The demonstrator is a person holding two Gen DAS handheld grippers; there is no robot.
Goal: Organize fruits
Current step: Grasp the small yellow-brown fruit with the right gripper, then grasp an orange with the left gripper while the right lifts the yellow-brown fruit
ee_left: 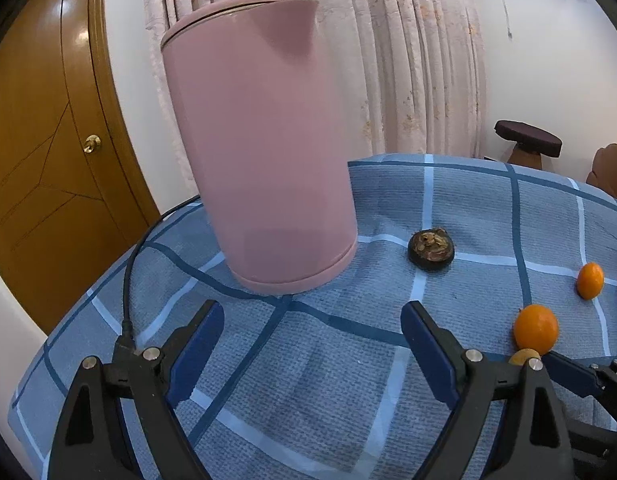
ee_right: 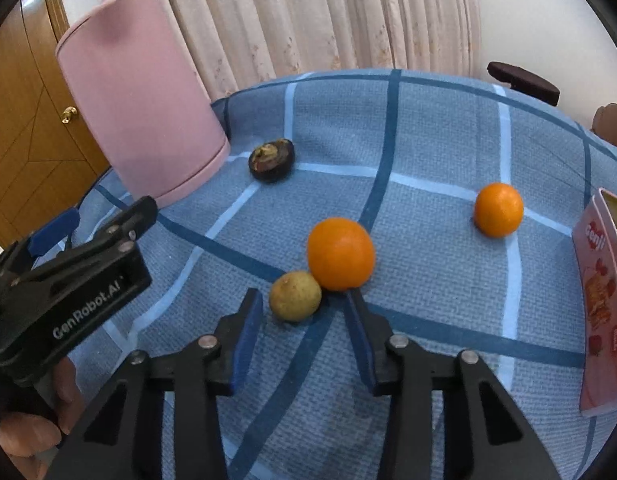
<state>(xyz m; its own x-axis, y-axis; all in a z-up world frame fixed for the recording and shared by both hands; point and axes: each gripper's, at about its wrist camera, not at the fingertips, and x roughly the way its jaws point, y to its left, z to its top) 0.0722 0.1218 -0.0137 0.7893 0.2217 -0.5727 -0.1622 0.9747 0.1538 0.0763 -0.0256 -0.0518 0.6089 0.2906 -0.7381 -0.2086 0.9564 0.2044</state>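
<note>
A small yellow-brown fruit (ee_right: pixel 294 296) lies on the blue checked tablecloth (ee_right: pixel 428 280), touching a large orange (ee_right: pixel 340 254) behind it. My right gripper (ee_right: pixel 303 295) is open, its blue pads narrowly apart on either side of the small fruit without pressing on it. A second orange (ee_right: pixel 498 210) sits farther right and a dark mangosteen (ee_right: pixel 271 159) lies by the kettle. My left gripper (ee_left: pixel 312 308) stands wide open over bare cloth with nothing between its fingers. From there, the mangosteen (ee_left: pixel 431 254) is ahead and both oranges (ee_left: pixel 535 330) are to the right.
A tall pink kettle (ee_left: pixel 260 160) with a black cord (ee_left: pixel 128 280) stands at the table's back left. A pink printed box (ee_right: pixel 600 300) stands at the right edge. A hand (ee_right: pixel 64 392) holds the left gripper at the lower left. Curtain, wooden door and stool lie beyond the table.
</note>
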